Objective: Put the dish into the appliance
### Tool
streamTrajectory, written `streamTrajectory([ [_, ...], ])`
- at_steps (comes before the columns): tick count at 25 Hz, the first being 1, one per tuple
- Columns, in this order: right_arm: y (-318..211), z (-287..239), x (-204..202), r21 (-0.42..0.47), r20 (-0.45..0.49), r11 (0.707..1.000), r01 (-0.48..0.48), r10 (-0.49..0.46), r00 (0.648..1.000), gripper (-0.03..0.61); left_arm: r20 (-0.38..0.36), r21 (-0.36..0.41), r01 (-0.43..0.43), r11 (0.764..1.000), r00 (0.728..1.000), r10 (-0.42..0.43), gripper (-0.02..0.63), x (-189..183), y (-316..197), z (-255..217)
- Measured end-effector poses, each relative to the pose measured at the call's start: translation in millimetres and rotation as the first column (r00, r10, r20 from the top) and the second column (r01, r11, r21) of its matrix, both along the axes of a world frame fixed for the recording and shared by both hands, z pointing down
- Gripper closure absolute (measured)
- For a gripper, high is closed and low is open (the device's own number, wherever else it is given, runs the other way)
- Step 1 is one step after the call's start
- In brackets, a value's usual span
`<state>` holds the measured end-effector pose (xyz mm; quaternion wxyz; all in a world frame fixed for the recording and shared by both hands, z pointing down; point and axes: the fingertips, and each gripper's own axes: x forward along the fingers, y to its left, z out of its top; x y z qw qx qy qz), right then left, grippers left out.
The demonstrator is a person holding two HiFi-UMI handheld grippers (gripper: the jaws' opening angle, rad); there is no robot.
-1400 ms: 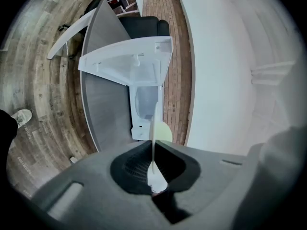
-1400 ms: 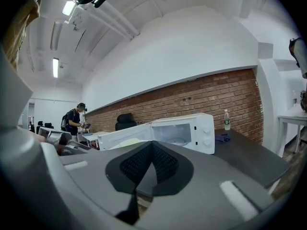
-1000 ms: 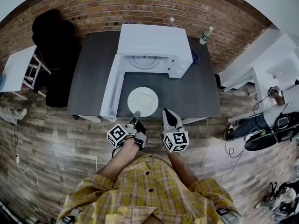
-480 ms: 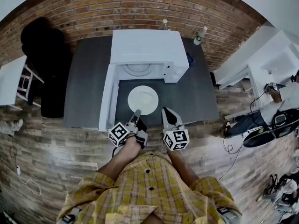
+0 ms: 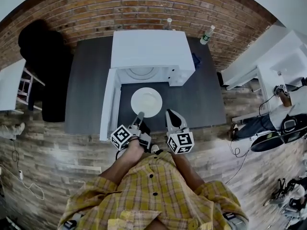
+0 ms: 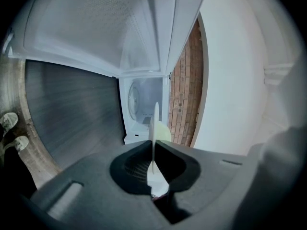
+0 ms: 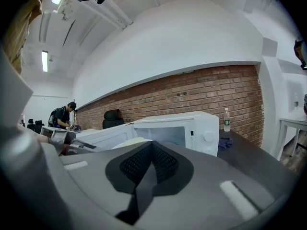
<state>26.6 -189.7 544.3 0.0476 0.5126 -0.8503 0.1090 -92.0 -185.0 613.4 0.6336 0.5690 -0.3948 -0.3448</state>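
Plate pinched at its near rim, held before the open microwave, not yet in.

The microwave door (image 5: 109, 102) is swung out on the left. The left gripper (image 5: 140, 115) has its jaws clamped on the near rim of the white plate (image 5: 147, 102), which lies level in front of the microwave (image 5: 151, 49) cavity, over the table (image 5: 206, 99). The right gripper (image 5: 171, 114) sits just beside the plate, jaws pressed together with nothing between them. A bottle (image 5: 207, 35) stands far right by the wall. Risks: the plate is gripped at one edge only, so its far side may sag or slip from the pads. A tilted plate could clip the cavity lip or the door, or land off the turntable.
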Motion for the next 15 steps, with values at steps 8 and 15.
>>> streamTrajectory([
  [8,-32,4,14,0.005,0.023,0.999,0.041,-0.041,0.999,0.575,0.019,0.004,0.057,0.998,0.998,-0.057,0.598,5,-26,3],
  [15,-47,10,17,0.0,0.045,0.997,0.081,-0.08,0.996,0.575,-0.001,-0.01,0.119,0.993,0.993,-0.119,0.598,1,-41,12],
])
